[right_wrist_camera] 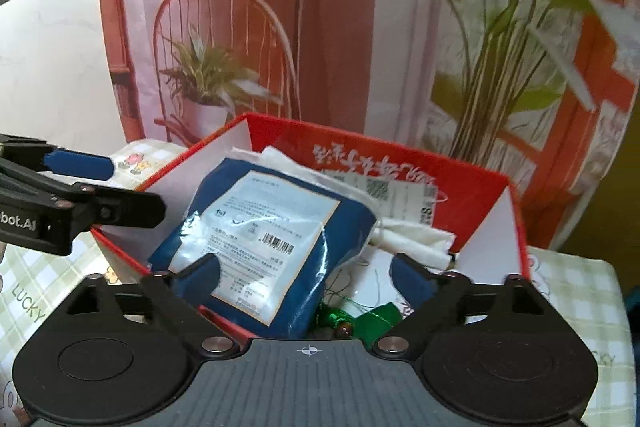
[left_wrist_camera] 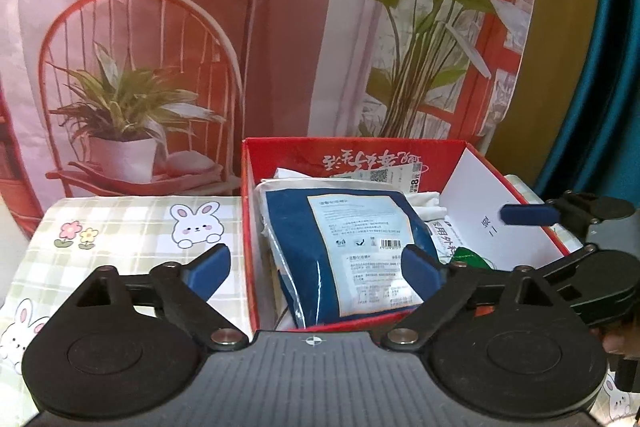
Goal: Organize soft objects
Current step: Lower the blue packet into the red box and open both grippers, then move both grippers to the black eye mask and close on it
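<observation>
Behind everything, a printed backdrop of a red chair and potted plants is being shown, hung above a checked bunny tablecloth. From the left wrist view, a red box is being seen on that cloth, with a blue packet lying inside it on white cloths. The left gripper is being held wide apart above the box, gripping nothing. From the right wrist view, the same blue packet is being seen tilted in the red box, beside a green tassel. The right gripper is likewise being held wide apart and empty.
</observation>
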A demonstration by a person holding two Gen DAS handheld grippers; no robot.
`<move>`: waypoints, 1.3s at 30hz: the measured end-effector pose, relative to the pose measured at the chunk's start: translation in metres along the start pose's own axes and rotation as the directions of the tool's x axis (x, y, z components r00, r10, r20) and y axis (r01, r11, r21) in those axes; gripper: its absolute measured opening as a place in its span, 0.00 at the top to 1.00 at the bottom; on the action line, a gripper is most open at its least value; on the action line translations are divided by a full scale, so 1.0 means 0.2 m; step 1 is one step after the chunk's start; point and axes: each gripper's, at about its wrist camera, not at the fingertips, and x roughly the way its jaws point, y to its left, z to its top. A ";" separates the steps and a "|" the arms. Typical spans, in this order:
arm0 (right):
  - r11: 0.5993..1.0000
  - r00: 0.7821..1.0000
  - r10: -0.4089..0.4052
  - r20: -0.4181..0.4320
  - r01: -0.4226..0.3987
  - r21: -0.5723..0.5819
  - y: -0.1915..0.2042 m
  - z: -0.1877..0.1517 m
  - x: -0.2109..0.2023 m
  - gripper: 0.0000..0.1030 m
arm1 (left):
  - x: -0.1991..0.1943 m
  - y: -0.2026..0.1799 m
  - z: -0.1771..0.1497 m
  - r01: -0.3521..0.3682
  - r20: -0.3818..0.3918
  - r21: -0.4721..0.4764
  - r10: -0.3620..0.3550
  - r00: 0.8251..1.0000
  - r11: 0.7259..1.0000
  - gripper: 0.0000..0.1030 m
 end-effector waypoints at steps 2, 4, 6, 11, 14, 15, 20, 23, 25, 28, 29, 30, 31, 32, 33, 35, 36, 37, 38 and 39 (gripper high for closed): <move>1.000 1.000 -0.005 0.017 0.005 0.011 0.00 -0.01 -0.04 0.01 | -0.03 0.00 -0.01 -0.006 -0.001 -0.006 0.006 1.000 1.000 0.05; 1.000 0.999 -0.008 0.031 0.007 0.023 -0.01 -0.02 -0.08 0.01 | -0.06 0.00 -0.02 -0.010 0.003 -0.013 0.010 1.000 1.000 0.04; 0.999 0.999 -0.012 0.043 0.010 0.035 -0.01 -0.03 -0.12 0.01 | -0.09 0.00 -0.04 -0.012 0.003 -0.013 0.012 1.000 1.000 0.04; 0.998 0.997 -0.019 0.081 0.015 0.055 0.00 -0.06 -0.22 0.00 | -0.17 -0.02 -0.08 -0.009 -0.001 0.004 0.009 1.000 1.000 0.03; 0.998 0.994 -0.020 0.103 0.013 0.061 0.01 -0.09 -0.27 0.00 | -0.21 -0.02 -0.12 0.002 -0.009 0.007 -0.002 1.000 1.000 0.03; 0.998 0.994 -0.020 0.108 0.013 0.065 0.01 -0.10 -0.29 0.00 | -0.22 -0.03 -0.14 0.004 -0.013 0.007 -0.004 1.000 1.000 0.03; 0.995 0.992 -0.003 0.128 -0.010 0.102 0.01 -0.17 -0.38 0.00 | -0.29 -0.04 -0.24 0.010 -0.029 0.008 -0.010 1.000 1.000 0.03; 0.992 0.992 0.011 0.125 -0.026 0.121 0.01 -0.22 -0.43 0.00 | -0.32 -0.04 -0.32 0.020 -0.048 0.002 -0.020 0.999 1.000 0.03; 0.992 0.993 0.013 0.121 -0.028 0.121 0.02 -0.25 -0.45 0.00 | -0.33 -0.04 -0.36 0.021 -0.064 -0.006 -0.021 0.998 1.000 0.03; 0.993 0.994 0.012 0.107 -0.024 0.115 0.03 -0.31 -0.49 0.00 | -0.36 -0.02 -0.43 0.024 -0.086 -0.028 -0.026 0.996 0.999 0.03; 0.993 0.995 0.015 0.101 -0.027 0.117 0.04 -0.34 -0.50 0.00 | -0.37 -0.02 -0.45 0.026 -0.093 -0.035 -0.029 0.995 0.999 0.03; 0.992 0.995 0.020 0.094 -0.031 0.119 0.04 -0.36 -0.51 0.00 | -0.38 -0.01 -0.47 0.028 -0.101 -0.041 -0.032 0.994 0.999 0.03; 0.992 0.996 0.024 0.086 -0.035 0.123 0.04 -0.39 -0.52 0.00 | -0.39 -0.01 -0.49 0.031 -0.110 -0.046 -0.035 0.993 0.998 0.03; 0.991 0.996 0.030 0.079 -0.040 0.126 0.04 -0.41 -0.53 0.00 | -0.40 -0.01 -0.52 0.032 -0.118 -0.049 -0.037 0.992 0.998 0.03; 0.991 0.997 0.036 0.069 -0.044 0.128 0.05 -0.44 -0.54 0.00 | -0.40 0.00 -0.54 0.032 -0.127 -0.052 -0.039 0.991 0.998 0.03; 0.991 0.998 0.037 0.047 -0.043 0.128 0.06 -0.49 -0.56 0.00 | -0.41 0.00 -0.58 0.034 -0.148 -0.060 -0.043 0.988 0.998 0.03; 0.991 0.999 0.036 0.035 -0.040 0.128 0.07 -0.51 -0.56 0.00 | -0.40 0.00 -0.60 0.036 -0.161 -0.067 -0.046 0.986 0.997 0.03; 0.991 0.999 0.037 0.027 -0.040 0.128 0.08 -0.54 -0.56 0.00 | -0.40 0.00 -0.62 0.039 -0.173 -0.073 -0.051 0.984 0.997 0.03; 0.991 0.999 0.043 0.014 -0.045 0.129 0.09 -0.56 -0.57 0.00 | -0.39 0.00 -0.64 0.040 -0.187 -0.080 -0.055 0.981 0.996 0.03; 0.990 0.999 0.052 -0.003 -0.051 0.129 0.10 -0.59 -0.56 0.00 | -0.38 0.00 -0.66 0.044 -0.198 -0.086 -0.060 0.978 0.995 0.03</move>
